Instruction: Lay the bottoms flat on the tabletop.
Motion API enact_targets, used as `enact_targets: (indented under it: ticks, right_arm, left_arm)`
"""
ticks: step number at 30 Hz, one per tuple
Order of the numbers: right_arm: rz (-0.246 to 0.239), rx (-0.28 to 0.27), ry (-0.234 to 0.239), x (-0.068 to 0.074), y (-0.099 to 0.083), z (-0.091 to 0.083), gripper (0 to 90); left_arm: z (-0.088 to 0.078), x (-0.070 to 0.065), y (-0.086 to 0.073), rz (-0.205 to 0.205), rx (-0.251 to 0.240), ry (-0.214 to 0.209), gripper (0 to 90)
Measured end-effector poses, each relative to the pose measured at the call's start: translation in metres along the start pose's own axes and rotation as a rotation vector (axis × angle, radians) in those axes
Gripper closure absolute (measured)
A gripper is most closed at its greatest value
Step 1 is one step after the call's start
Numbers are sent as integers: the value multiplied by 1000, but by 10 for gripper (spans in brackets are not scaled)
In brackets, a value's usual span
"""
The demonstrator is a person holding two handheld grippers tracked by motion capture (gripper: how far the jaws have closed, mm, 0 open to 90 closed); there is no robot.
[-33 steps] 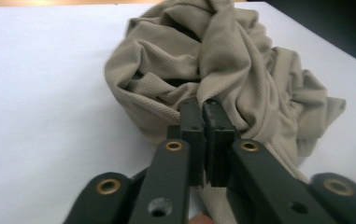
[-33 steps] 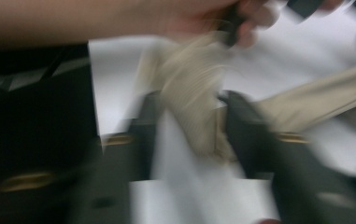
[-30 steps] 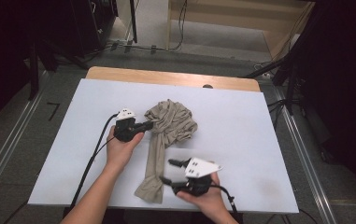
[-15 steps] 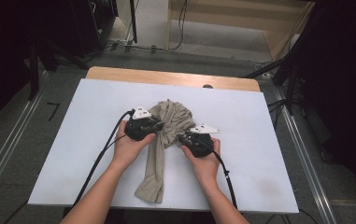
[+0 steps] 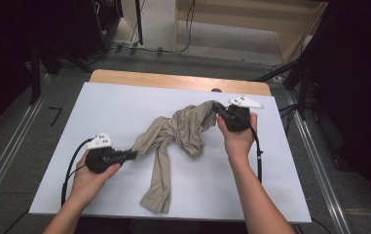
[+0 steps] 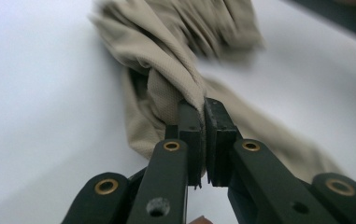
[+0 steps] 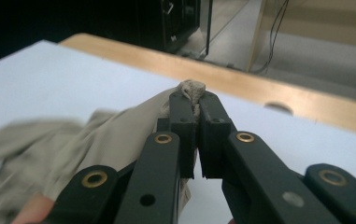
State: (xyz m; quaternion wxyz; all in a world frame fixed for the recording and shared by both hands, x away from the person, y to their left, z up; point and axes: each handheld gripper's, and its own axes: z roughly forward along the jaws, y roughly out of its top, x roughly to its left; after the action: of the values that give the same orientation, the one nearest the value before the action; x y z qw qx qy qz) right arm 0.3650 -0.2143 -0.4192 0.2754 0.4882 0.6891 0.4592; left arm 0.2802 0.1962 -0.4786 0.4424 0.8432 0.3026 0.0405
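Garment (khaki, wrinkled) stretched between both pinching grippers, one end trailing.

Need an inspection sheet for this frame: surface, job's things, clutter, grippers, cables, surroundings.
Surface: white tabletop with a wooden strip along the far edge.
Job's things: crumpled beige fabric garment, stretched between both grippers, one part trailing toward the near edge.
Clutter: nothing seen.
Grippers: left gripper shut on the garment's near-left end; right gripper shut on its far-right end.
Cables: black cable loops from the left gripper; another trails from the right.
Surroundings: grey floor, metal rails, dark equipment behind.
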Motion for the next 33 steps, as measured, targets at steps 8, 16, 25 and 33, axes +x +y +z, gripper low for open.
enact_targets:
  ticks: [8, 16, 25, 33]
  right_arm:
    - [70, 34, -20, -8, 13, 25, 328]
    - [-10, 95, 90, 33, -42, 10, 285]
    - [-119, 256, 220, 93, -89, 37, 252]
    - [-152, 291, 127, 88, -92, 39, 715]
  left_arm:
    - [-6, -3, 4, -1, -62, -23, 441]
    - [38, 9, 30, -32, -55, 43, 304]
    - [75, -14, 22, -30, 107, -70, 858]
    - [78, -60, 13, 94, 159, -271, 872]
